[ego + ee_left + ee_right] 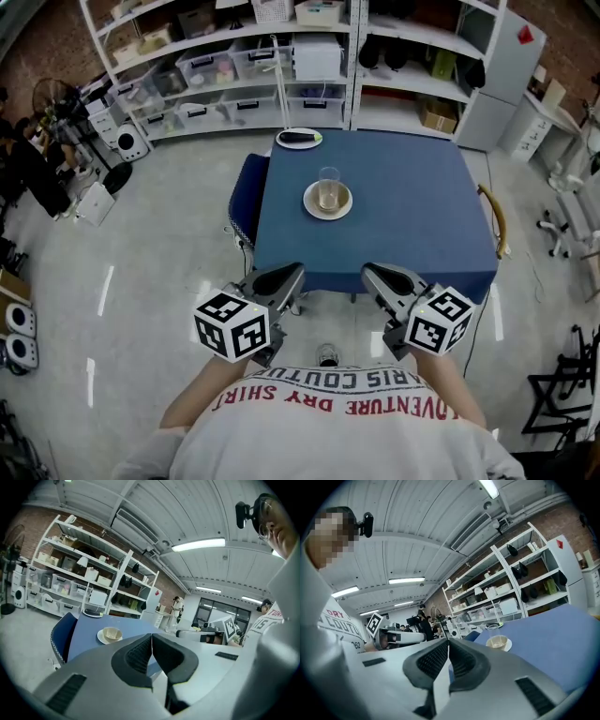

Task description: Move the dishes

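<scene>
Your left gripper [286,273] and right gripper [376,272] hang side by side just short of the near edge of the blue bench [412,211]. The fingers of both are pressed together on nothing. The dishes sit well apart from them. Mid-bench, a saucer [309,202] carries a tan bowl [111,633] and a clear glass [328,181]. At the far edge lies a green-rimmed plate [319,139] with 1 dark item on it.

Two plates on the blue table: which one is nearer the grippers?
The cream plate in the middle of the table, with the glass. The other plate, white with a dark object on it, lies at the far edge.
</scene>
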### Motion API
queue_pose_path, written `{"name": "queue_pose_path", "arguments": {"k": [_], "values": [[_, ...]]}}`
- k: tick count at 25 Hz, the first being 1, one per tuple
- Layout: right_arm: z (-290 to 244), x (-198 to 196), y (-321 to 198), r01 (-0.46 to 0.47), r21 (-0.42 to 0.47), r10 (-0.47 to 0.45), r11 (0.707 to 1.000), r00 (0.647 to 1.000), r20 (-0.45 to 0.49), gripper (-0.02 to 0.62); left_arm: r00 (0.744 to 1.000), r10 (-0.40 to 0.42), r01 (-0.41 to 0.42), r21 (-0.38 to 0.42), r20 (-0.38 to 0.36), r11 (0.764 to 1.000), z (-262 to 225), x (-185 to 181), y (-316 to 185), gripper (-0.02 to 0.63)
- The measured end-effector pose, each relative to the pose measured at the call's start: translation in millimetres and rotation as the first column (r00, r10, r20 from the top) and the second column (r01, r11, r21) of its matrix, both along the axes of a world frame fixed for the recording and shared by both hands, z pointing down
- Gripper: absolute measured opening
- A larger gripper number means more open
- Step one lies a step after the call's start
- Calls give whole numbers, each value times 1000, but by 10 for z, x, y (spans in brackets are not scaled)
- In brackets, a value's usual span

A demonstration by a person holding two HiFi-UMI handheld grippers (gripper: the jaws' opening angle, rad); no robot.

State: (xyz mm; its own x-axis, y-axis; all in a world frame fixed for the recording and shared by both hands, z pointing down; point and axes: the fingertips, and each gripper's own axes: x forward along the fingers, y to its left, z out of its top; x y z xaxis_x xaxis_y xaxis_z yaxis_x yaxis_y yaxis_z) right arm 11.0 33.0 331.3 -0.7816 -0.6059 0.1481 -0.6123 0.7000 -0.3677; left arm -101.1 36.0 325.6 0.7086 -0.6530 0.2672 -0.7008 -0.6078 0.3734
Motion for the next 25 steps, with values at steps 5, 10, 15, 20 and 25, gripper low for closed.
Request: {"name": "queue_pose_path", "arguments": {"k": [5, 10, 15, 20, 25], "values": [[41, 106, -687, 31, -17, -31, 999, 1000, -3, 25, 1000, -20, 21, -16, 11, 1000, 53, 148, -682, 29], [17, 149, -1108, 63, -3, -63, 998, 998, 0, 25, 999, -37, 37, -10, 25, 999, 43, 216, -1102, 28], [27, 212, -1326, 77, 13, -77, 997, 997, -1, 25, 998, -61, 61, -3, 28, 998, 79, 215, -1274, 29], [62, 187, -1437, 90, 33, -90, 995, 996, -12, 26, 996, -87, 87, -15, 29, 996, 152, 127, -1360, 28], [173, 150, -1506, 106, 34, -105, 994, 994, -41, 42, 995, -97, 98, -27, 30, 995, 227, 70, -1413, 29]]}}
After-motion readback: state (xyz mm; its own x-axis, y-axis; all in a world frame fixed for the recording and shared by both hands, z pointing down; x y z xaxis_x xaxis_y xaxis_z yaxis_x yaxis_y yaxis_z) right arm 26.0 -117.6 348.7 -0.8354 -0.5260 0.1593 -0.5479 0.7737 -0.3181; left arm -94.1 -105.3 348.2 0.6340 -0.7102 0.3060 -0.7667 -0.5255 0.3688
